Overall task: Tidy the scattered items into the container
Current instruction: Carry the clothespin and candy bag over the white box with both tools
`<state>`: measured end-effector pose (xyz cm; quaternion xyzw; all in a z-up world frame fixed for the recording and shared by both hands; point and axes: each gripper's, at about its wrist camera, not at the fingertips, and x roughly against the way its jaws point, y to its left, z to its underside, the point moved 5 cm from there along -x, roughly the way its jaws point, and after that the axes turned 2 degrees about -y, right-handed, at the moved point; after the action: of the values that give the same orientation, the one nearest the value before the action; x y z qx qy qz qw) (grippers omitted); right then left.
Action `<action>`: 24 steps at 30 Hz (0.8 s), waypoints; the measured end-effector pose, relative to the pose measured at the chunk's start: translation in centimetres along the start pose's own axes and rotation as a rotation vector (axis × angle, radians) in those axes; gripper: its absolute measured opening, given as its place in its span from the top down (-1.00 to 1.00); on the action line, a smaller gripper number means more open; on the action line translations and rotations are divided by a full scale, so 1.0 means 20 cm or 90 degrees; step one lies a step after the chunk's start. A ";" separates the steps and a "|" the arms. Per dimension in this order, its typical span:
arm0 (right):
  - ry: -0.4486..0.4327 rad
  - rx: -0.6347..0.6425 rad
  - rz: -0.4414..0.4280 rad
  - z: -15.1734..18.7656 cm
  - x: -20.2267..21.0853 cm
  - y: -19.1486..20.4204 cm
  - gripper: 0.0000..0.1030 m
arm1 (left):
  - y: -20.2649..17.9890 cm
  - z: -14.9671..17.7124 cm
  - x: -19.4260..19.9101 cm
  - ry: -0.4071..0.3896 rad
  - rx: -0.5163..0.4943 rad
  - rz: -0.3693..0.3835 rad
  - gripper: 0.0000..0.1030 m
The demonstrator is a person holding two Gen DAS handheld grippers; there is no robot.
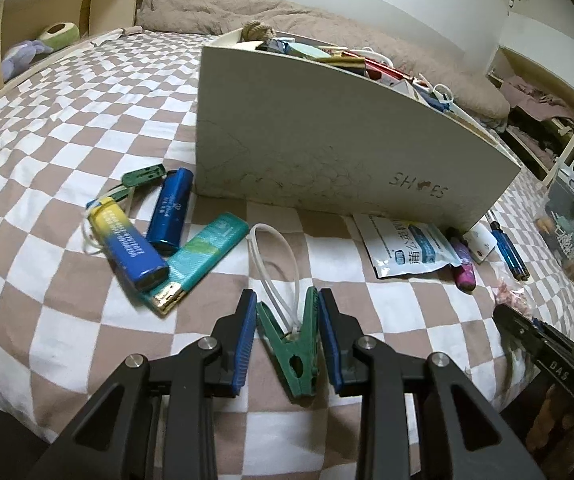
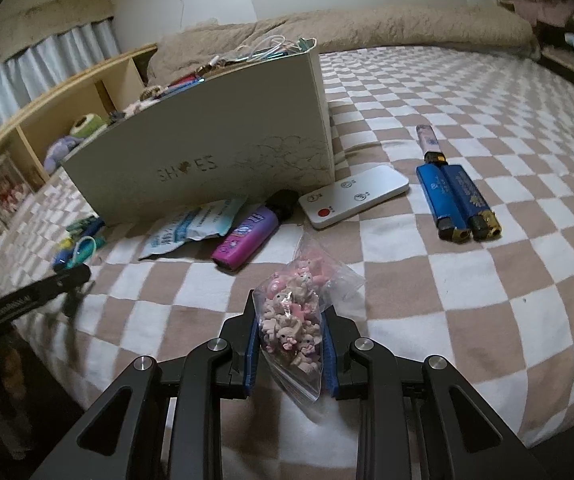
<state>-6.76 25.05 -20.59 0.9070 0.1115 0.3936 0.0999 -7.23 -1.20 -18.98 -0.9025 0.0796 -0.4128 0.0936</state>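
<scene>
Grips are set on both sides. Left claw (image 1: 287, 312) is clamped on a green clothes peg (image 1: 293, 354), pads squeezing the peg's flared arms, so the peg sits V-up between the jaws; its white loop cord (image 1: 273, 264) trails forward onto the checkered bedspread (image 1: 67, 320). Holding by the arms looks like the only stable purchase on a shape that thin.

Right claw (image 2: 289, 320) is closed tight on a clear zip bag of pink charms (image 2: 293, 320), pinched mid-body with the top corner poking out ahead. A soft bag needs a full squeeze, hence the jaws nearly meeting.

Shoe box (image 1: 327, 132) stands on the bed ahead of both, already loaded to the rim, so each item probably has to clear its tall wall and drop on top.

Still on the bedspread:
- lighters (image 1: 159, 236) in a cluster left of the box
- sachet (image 1: 403, 248) and purple lighter (image 2: 247, 238) against its front wall
- white remote (image 2: 353, 196) just beside the corner
- two blue lighters (image 2: 457, 200) well apart to the right
</scene>
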 end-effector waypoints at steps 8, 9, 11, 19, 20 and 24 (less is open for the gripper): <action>-0.011 0.002 -0.035 -0.06 0.09 0.07 0.48 | 0.02 -0.08 0.12 -0.035 -0.001 0.016 0.41; -0.016 0.004 -0.039 -0.08 0.11 0.09 0.48 | 0.01 -0.10 0.13 -0.040 -0.002 0.018 0.41; -0.029 0.010 -0.050 -0.13 0.14 0.11 0.48 | 0.00 -0.13 0.16 -0.052 -0.006 0.024 0.41; -0.062 0.007 -0.121 -0.31 0.23 0.21 0.48 | -0.02 -0.29 0.23 -0.103 -0.021 0.033 0.41; -0.066 0.010 -0.124 -0.32 0.24 0.22 0.48 | -0.03 -0.31 0.24 -0.110 -0.023 0.034 0.41; -0.081 0.019 -0.134 -0.40 0.26 0.26 0.48 | -0.05 -0.41 0.27 -0.134 -0.031 0.043 0.41</action>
<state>-8.52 22.37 -10.22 0.9148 0.2055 0.3208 0.1338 -9.98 -2.21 -9.57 -0.9395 0.1096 -0.3106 0.0937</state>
